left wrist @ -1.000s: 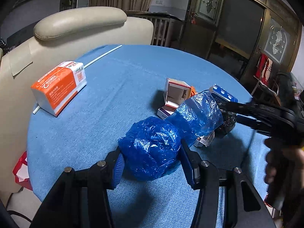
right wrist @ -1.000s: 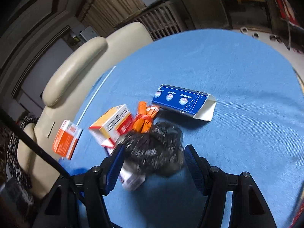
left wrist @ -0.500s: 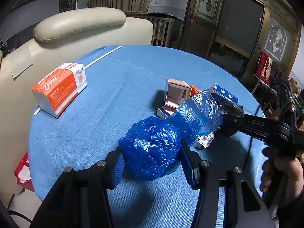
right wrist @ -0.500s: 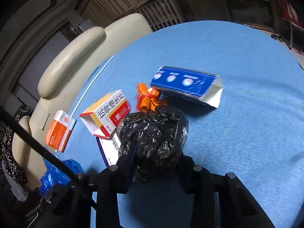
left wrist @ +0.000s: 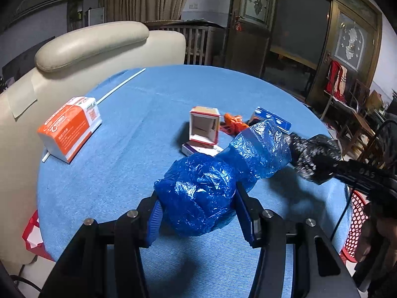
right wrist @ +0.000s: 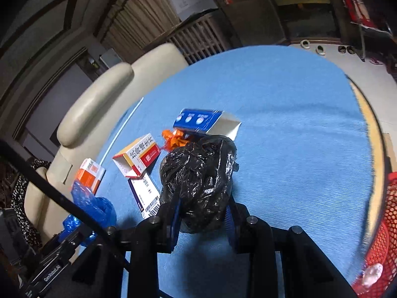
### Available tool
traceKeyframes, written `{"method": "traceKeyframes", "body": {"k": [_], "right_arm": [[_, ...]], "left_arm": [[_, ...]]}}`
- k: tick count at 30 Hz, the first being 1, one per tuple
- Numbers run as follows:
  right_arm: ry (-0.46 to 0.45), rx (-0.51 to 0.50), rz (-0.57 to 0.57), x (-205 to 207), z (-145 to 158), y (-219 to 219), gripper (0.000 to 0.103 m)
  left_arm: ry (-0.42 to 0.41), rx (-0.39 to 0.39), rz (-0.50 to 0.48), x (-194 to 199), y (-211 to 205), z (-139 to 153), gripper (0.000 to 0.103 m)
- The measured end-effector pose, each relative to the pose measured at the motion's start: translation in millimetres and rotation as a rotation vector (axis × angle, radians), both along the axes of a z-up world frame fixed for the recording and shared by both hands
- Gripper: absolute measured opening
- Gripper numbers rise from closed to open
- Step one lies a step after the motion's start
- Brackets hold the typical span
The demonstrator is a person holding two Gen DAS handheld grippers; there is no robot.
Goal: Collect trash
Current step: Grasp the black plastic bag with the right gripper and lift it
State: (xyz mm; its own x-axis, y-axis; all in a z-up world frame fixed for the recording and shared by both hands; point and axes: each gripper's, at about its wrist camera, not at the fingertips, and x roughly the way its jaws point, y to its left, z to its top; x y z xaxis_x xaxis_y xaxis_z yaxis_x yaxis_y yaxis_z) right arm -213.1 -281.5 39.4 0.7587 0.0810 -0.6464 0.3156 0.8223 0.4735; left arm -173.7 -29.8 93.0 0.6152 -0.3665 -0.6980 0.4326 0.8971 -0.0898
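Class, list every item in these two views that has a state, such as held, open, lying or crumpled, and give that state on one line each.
left gripper: shut on blue bag
blue bag: crumpled, gripped
right gripper: shut on black bag
black bag: crumpled, gripped
red-and-white box: open, empty inside
orange box: lying closed
blue box: lying, end flap open

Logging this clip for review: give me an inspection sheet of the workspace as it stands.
Surface: round table, blue cloth.
Job's things: blue bag in left gripper; black bag in right gripper.
Clutter: orange-white box, open box, blue carton, orange wrapper, white rod.
Cables: black cable.
Surroundings: cream chair, red mesh basket.
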Motion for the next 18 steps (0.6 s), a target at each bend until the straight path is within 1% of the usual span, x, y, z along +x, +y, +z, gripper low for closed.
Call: {"method": "traceKeyframes", "body": {"k": [9,13,18], "right_arm": [[-0.089,-0.046,-0.07,-50.5,30.2,-10.0,0.032],[-0.114,-0.05,-0.113,-73.5,36.9,-17.7,0.032],[-0.125,-0.048,-0.171,-104.2,40.6,-35.3,0.032]], "left_arm": [[-0.026,0.019,-0.059,-19.1,-25.5,10.0,0.055],[-0.031,0.024,-0.102,-27.7,-41.6,14.5,0.055],[-0.041,0.043,-0.169,-38.6,-71.1,18.3,0.055]]}}
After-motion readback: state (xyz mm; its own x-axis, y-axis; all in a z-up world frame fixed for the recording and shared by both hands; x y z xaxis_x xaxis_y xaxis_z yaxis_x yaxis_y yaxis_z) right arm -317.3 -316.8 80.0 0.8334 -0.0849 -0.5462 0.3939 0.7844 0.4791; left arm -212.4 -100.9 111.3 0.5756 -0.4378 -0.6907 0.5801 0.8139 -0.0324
